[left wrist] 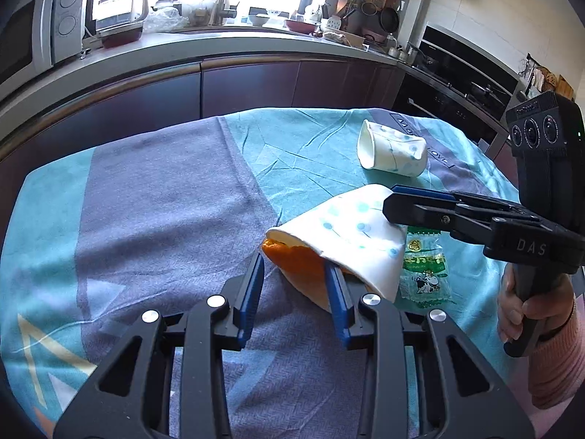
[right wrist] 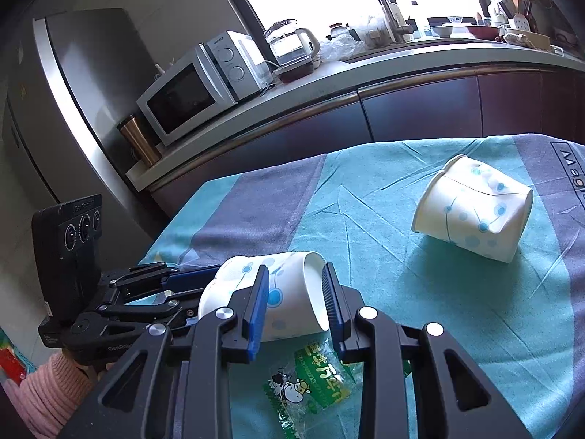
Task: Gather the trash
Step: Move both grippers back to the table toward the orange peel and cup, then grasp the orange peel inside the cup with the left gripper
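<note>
Trash lies scattered on a bench covered by a teal and grey cloth [left wrist: 164,201]. The left hand-held gripper [left wrist: 294,261] is clenched on a curved piece of orange peel [left wrist: 303,274], its blue pads against both sides of the peel. A white paper cup with blue dots [left wrist: 351,234] lies tipped over the peel's far end, touching it. The right hand-held gripper [right wrist: 294,269], carried by a hand [left wrist: 519,303] in a pink ribbed sleeve, has its two pads on either side of this cup; whether they press on the cup wall I cannot tell. Just beside the cup, flat on the cloth, lies a clear plastic wrapper with green print and a cartoon cow [right wrist: 307,387]. A second dotted white paper cup [right wrist: 471,212] lies on its side farther back on the cloth, well apart from both grippers.
</note>
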Motion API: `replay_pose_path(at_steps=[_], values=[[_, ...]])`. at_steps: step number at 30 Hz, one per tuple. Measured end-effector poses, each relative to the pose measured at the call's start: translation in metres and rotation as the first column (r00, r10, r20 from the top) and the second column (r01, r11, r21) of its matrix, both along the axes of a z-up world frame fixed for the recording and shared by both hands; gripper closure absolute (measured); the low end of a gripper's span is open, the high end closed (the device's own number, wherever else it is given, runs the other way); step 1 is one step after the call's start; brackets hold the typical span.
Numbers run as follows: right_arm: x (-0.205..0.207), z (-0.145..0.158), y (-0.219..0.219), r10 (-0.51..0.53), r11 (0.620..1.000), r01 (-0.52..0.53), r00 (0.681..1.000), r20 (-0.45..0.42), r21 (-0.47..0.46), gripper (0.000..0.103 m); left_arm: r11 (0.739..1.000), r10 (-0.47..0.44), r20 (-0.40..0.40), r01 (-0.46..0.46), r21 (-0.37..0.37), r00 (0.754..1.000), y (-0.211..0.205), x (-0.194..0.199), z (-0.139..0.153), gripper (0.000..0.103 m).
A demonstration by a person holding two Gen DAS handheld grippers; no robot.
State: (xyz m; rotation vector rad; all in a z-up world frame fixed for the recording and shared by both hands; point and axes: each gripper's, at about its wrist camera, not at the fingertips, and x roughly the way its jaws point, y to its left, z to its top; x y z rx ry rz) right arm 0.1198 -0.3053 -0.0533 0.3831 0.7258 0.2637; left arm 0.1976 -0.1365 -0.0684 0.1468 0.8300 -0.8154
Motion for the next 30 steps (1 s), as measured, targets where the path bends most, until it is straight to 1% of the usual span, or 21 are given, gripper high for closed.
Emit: replay_pose_path(at_steps=[4, 6, 7, 9, 10, 13, 15, 17, 21, 25, 26, 27, 30], values=[[0.002, -0.003, 0.000, 0.017, 1.000, -0.017, 1.000, -0.006, 0.006, 0.075, 0.999, -0.042, 0.015, 0.041, 0.006, 0.999, -0.006, -0.006, -0.001, 0.072], [0.002, -0.005, 0.000, 0.018, 1.000, -0.018, 1.000, -0.007, 0.009, 0.074, 0.999, -0.049, 0.019, 0.049, 0.013, 0.999, -0.010, -0.010, -0.001, 0.078], [0.001, -0.005, 0.000, 0.018, 1.000, -0.018, 1.000, -0.008, 0.012, 0.074, 0.999, -0.050, 0.019, 0.050, 0.013, 0.999, -0.010, -0.012, -0.001, 0.081], [0.002, -0.006, 0.000, 0.019, 1.000, -0.018, 1.000, -0.010, 0.018, 0.074, 0.999, -0.048, 0.011, 0.048, 0.007, 0.999, -0.011, -0.013, -0.001, 0.100], [0.000, -0.006, 0.000, 0.017, 1.000, -0.017, 1.000, -0.009, 0.020, 0.074, 0.999, -0.046, 0.008, 0.047, -0.002, 0.999, -0.009, -0.014, 0.000, 0.101], [-0.001, -0.006, 0.000, 0.011, 1.000, -0.011, 1.000, -0.004, 0.018, 0.074, 0.999, -0.042, 0.014, 0.042, -0.017, 0.999, -0.008, -0.019, 0.004, 0.102], [-0.002, -0.005, 0.002, 0.017, 1.000, -0.017, 1.000, 0.001, 0.006, 0.076, 0.999, -0.037, 0.013, 0.037, -0.016, 0.999, -0.005, -0.023, 0.004, 0.102], [-0.004, -0.001, 0.005, 0.022, 0.999, -0.022, 0.999, 0.024, -0.024, 0.083, 0.999, -0.031, 0.012, 0.031, -0.020, 0.999, -0.002, -0.028, 0.005, 0.102], [-0.009, 0.010, 0.013, 0.038, 0.997, -0.034, 0.998, 0.059, -0.072, 0.087, 0.999, -0.002, -0.005, 0.001, -0.050, 1.000, 0.015, -0.034, 0.006, 0.102], [-0.016, 0.023, 0.029, 0.049, 0.988, -0.033, 0.993, 0.106, -0.153, 0.089, 0.997, 0.034, -0.001, -0.034, -0.071, 0.999, 0.033, -0.041, 0.008, 0.102], [-0.018, 0.027, 0.035, 0.058, 0.983, -0.034, 0.991, 0.123, -0.183, 0.093, 0.997, 0.045, 0.004, -0.044, -0.069, 0.999, 0.037, -0.043, 0.009, 0.102], [-0.020, 0.032, 0.042, 0.068, 0.976, -0.037, 0.988, 0.138, -0.215, 0.096, 0.996, 0.056, 0.011, -0.055, -0.066, 0.998, 0.041, -0.044, 0.009, 0.102], [-0.024, 0.041, 0.061, 0.103, 0.948, -0.046, 0.980, 0.168, -0.316, 0.098, 0.995, 0.074, 0.007, -0.073, -0.074, 0.997, 0.051, -0.047, 0.008, 0.102]])
